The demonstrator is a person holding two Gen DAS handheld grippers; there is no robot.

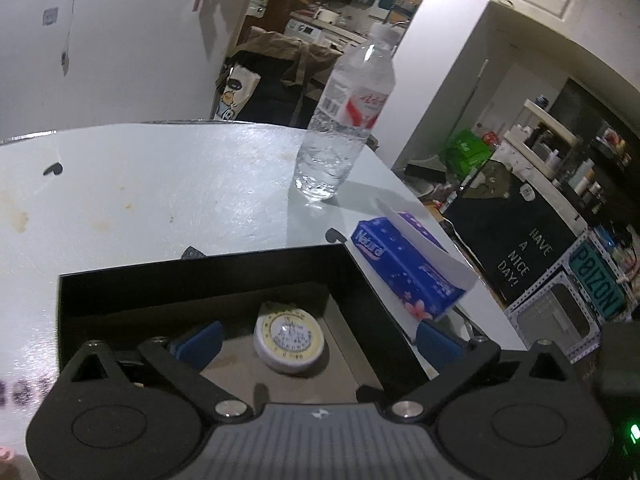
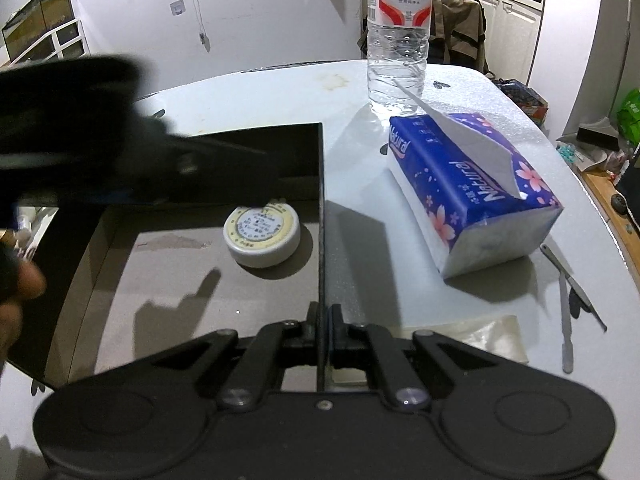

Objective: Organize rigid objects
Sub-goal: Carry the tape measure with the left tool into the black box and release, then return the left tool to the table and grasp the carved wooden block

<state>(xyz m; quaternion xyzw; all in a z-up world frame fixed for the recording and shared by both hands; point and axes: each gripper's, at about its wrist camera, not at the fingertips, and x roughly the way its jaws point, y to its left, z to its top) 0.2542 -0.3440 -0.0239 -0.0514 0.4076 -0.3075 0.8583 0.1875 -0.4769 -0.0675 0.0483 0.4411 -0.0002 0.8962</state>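
Left wrist view: the left gripper (image 1: 316, 340) stands spread wide, gripping nothing, above the round white tin with a yellow label (image 1: 289, 338) lying inside the shallow black cardboard box (image 1: 192, 280); the right gripper (image 2: 325, 320) is pinched onto that box's thin wall.

A lived-in home: a stained white table (image 1: 160, 184) stands near a white wall, a doorway beyond opens onto a kitchen with white cabinets (image 2: 508, 16), and cluttered shelves of bottles (image 1: 580, 168) fill the right.
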